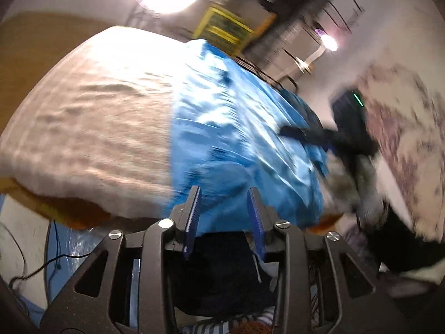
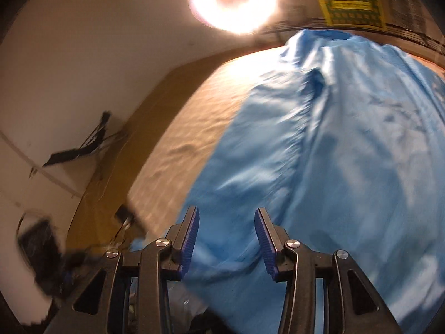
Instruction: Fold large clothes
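Blue cloth [image 1: 236, 139] lies spread out on a bed with a cream sheet [image 1: 91, 128], and part of it hangs over the near edge. Both pictures are blurry. The left hand-held gripper [image 1: 224, 197] is wide apart and holds nothing; its blue pads sit just above the near edge of the cloth. The right hand-held gripper [image 2: 226, 220] is wide apart too, with nothing between its fingers, and the cloth [image 2: 319, 153] fills the view in front of it. In the left view the right hand-held gripper [image 1: 289, 132] shows as a dark shape over the far side of the cloth. A bright round lamp [image 2: 232, 0] shines above the bed, and a yellow and green sign [image 2: 351, 0] hangs on the wall behind
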`<state>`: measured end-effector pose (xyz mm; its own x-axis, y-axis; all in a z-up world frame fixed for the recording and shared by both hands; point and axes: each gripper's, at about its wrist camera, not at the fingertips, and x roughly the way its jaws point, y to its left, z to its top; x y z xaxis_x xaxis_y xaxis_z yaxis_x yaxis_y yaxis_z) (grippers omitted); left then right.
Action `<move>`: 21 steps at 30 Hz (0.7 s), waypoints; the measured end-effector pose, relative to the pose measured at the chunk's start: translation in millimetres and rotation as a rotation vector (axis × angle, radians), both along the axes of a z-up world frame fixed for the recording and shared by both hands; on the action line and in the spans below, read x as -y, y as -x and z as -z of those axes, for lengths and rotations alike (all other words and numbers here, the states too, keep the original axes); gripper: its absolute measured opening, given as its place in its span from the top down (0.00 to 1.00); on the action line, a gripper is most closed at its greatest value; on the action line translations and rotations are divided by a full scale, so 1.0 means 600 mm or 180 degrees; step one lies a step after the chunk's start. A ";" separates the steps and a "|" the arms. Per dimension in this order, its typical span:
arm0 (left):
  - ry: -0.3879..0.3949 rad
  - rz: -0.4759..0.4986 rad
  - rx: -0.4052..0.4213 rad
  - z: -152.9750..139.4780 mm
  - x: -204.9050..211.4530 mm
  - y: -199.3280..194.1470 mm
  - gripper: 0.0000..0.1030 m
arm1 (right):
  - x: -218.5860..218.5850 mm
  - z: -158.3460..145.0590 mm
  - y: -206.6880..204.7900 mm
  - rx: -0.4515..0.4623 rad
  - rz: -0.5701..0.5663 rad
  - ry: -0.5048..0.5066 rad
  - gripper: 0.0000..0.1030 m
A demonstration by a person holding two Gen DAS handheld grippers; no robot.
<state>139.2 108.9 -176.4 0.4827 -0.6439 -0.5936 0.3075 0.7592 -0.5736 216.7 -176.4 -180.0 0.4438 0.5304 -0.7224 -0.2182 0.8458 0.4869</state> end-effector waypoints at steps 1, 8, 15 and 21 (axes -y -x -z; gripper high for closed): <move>0.0019 -0.0089 -0.0036 0.009 -0.012 -0.007 0.59 | -0.010 0.007 0.018 -0.0032 -0.0020 -0.0029 0.50; 0.0487 -0.0322 -0.0679 0.104 -0.051 -0.077 0.59 | -0.016 0.075 0.071 -0.0501 0.0187 -0.0257 0.42; 0.0152 0.0462 -0.0609 0.103 0.054 -0.050 0.59 | -0.008 0.114 0.063 -0.0722 0.0296 -0.0563 0.36; -0.0381 0.0894 -0.0555 0.114 0.103 0.014 0.59 | 0.005 0.125 0.055 -0.0843 0.0398 -0.0736 0.36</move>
